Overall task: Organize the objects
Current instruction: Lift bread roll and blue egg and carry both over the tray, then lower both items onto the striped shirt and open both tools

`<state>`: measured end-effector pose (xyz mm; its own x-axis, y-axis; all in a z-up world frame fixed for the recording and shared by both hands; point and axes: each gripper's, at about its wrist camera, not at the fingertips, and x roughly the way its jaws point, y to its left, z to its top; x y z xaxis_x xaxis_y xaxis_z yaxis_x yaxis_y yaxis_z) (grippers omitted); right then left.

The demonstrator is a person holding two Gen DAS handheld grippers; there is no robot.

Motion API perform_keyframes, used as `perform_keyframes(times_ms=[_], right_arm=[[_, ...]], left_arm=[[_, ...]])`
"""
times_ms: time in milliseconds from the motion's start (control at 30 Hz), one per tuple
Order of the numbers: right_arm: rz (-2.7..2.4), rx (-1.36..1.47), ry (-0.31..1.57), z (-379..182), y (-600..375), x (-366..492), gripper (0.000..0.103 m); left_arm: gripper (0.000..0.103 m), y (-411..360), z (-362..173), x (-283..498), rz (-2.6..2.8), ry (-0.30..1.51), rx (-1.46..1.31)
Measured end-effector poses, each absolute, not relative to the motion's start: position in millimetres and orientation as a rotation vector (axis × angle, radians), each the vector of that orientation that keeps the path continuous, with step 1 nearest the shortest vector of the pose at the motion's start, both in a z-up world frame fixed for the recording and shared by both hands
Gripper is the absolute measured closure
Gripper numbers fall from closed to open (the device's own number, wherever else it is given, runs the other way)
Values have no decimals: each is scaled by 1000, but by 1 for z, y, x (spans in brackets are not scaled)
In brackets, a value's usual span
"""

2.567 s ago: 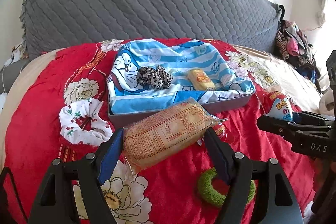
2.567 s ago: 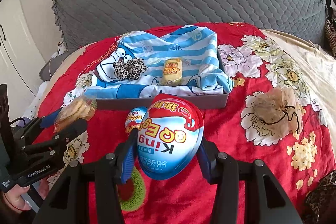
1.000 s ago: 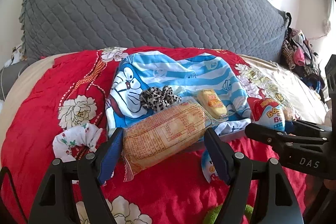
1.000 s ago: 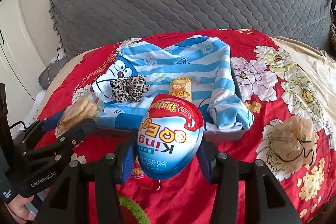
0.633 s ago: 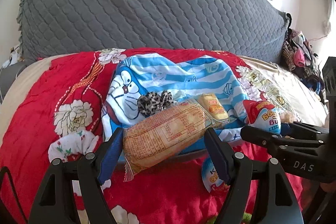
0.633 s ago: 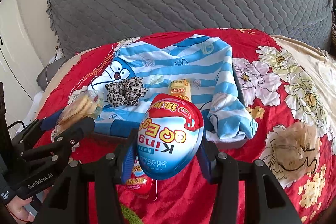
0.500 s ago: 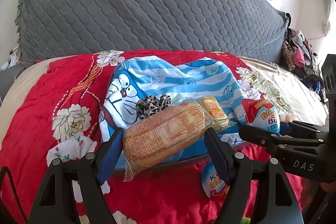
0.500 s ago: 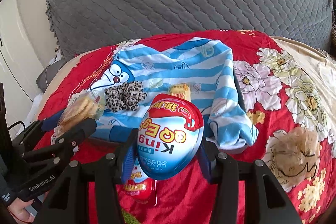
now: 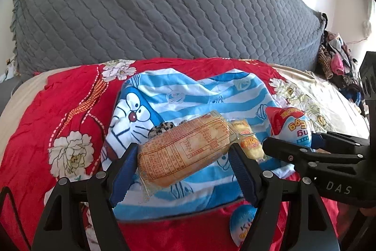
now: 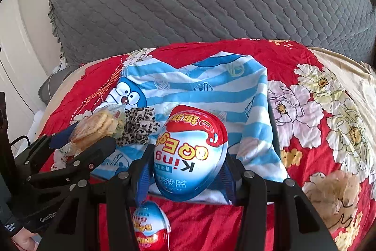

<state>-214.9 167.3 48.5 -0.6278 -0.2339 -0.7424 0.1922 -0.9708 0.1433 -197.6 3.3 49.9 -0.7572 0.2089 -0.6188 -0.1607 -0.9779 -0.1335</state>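
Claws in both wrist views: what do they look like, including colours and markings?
Both are matte black plastic frames with silver screws and blue finger pads. The left claw has white "GenRob…" lettering on its body in the right wrist view; the right claw reads "DAS" in the left wrist view.

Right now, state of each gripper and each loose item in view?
Left gripper: shut on clear-wrapped biscuit pack, held above the tray.
Right gripper: shut on blue-and-red plastic egg.
Leopard-print scrunchie: lying in the grey tray lined with blue striped cartoon cloth.
Small yellow snack packet: lying in the tray.
Second, smaller egg: on the red floral bedspread, outside the tray.
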Motion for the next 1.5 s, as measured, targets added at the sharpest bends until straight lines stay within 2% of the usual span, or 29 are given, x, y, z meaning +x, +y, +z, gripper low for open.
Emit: perform_keyframes(times_ms=[667, 1500], right_arm=[[-2609, 1304, -24, 25, 170, -276, 52], [-2590, 1324, 32, 11, 162, -299, 51]], left_arm=[[25, 3, 30, -257, 2778, -64, -1072], [21, 12, 21, -275, 2793, -55, -1099]])
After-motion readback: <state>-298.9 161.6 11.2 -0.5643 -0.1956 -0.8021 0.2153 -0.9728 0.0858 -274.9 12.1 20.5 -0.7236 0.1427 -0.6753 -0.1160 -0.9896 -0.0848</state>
